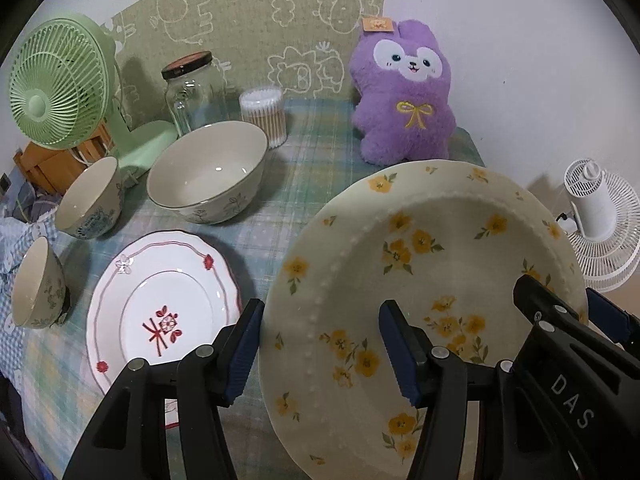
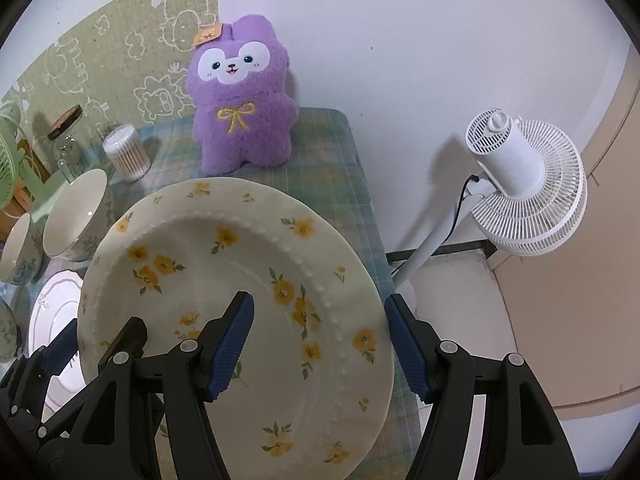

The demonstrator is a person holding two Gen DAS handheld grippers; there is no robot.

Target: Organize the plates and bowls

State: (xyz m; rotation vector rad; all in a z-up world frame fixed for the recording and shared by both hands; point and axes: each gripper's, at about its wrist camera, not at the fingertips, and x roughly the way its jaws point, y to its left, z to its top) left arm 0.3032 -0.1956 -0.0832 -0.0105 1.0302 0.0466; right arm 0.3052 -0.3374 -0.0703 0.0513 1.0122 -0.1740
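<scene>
Cream and yellow-flowered, one big plate (image 1: pixel 432 280) hangs tilted above the table (image 1: pixel 316 152), in front of the purple toy (image 1: pixel 404 92). The left gripper (image 1: pixel 320 350) and right gripper (image 2: pixel 320 346) each straddle its rim, fingers wide apart. Left of it: one red-trimmed plate (image 1: pixel 160 312) and three bowls (image 1: pixel 208 172).

Large plate (image 1: pixel 432 280) is sitting right of small plate (image 1: pixel 160 312) on the table (image 1: pixel 312 168). Big bowl (image 1: pixel 208 172) is standing behind the small plate; plush (image 1: pixel 404 92) is standing behind the large plate.
</scene>
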